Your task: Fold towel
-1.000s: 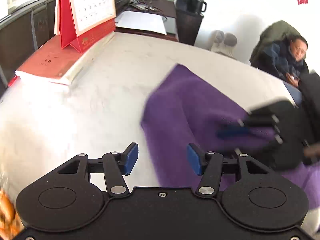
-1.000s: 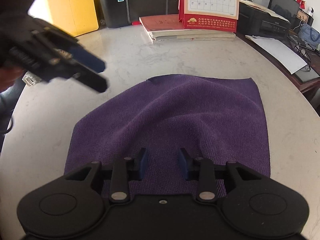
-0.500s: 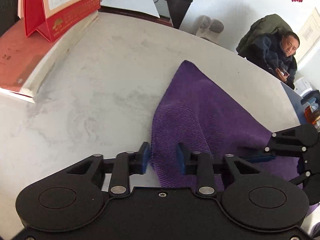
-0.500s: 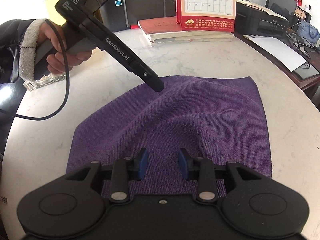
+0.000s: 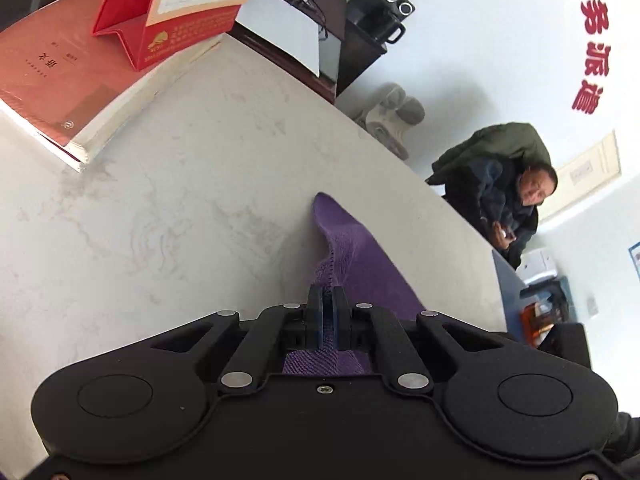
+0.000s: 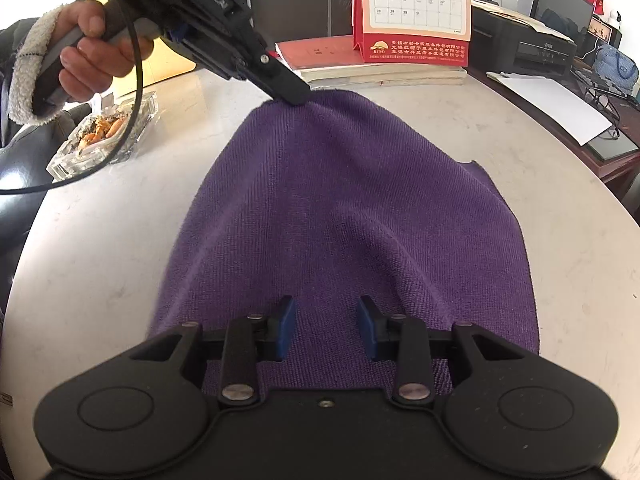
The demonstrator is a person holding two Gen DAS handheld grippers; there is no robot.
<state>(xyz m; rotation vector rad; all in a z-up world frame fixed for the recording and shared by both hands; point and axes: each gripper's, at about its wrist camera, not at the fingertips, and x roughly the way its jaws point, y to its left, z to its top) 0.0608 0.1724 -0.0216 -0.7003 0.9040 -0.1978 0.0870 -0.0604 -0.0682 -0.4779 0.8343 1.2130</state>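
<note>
Towel first: your purple microfibre towel (image 6: 344,216) lies spread on the round, pale marble-look tabletop (image 6: 100,248), rumpled through the middle, its far left corner raised off the surface. Left gripper (image 5: 328,300) has that corner; blue pads pressed together with purple cloth pinched between them, the edge standing up just ahead of the tips. Right gripper (image 6: 326,330) sits low over the near edge, jaws partly apart, cloth under them; I cannot tell whether the pads touch it, but nothing is clamped.

Step in hand, by my reading: first fold, corner taken, carry not yet begun.

Next move calls for a second hold. Close your right jaws on the near edge or pin it, so the sheet does not drag. Then bring the left corner over toward the opposite edge, keeping it high enough to clear the ridge mid-cloth.

Surroundings: red desk calendar (image 6: 412,8) on stacked red books (image 6: 360,68) beyond the towel; glass ashtray (image 6: 104,132) at left, near your cable.
</note>
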